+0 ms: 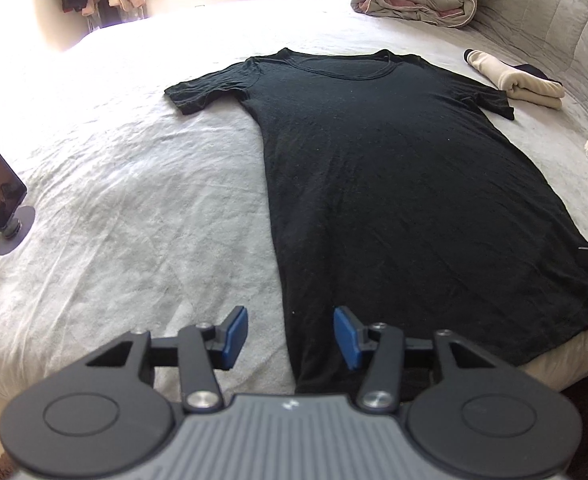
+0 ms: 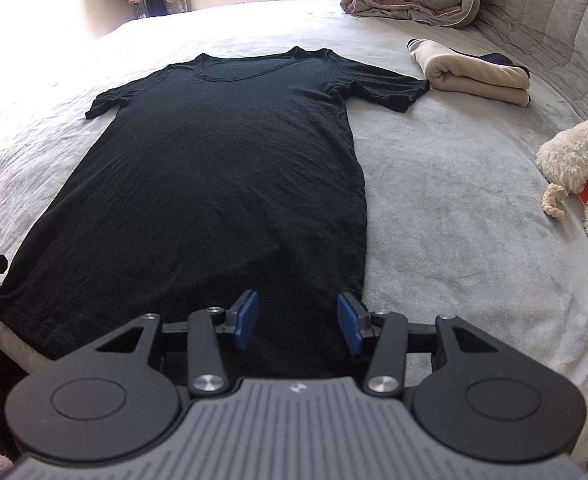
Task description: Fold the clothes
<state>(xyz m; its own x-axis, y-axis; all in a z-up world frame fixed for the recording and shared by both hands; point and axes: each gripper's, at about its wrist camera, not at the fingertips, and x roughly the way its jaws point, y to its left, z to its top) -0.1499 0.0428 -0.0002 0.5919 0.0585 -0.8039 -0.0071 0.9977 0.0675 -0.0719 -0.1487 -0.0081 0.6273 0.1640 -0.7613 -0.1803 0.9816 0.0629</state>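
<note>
Left wrist view: black T-shirt is laid flat and unfolded on the wrinkled pale bed, soft thin knit, sleeves spread; left claw is held open over the hem's left corner, nothing gripped. Right wrist view: right claw is likewise open at the right hem corner; a folded beige garment is seen beyond, so this fold is judged not yet begun.

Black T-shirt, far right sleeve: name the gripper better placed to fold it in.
Right. The right gripper sits open at the black T-shirt hem's right corner, on that sleeve's side; the left gripper is at the opposite edge.
</note>
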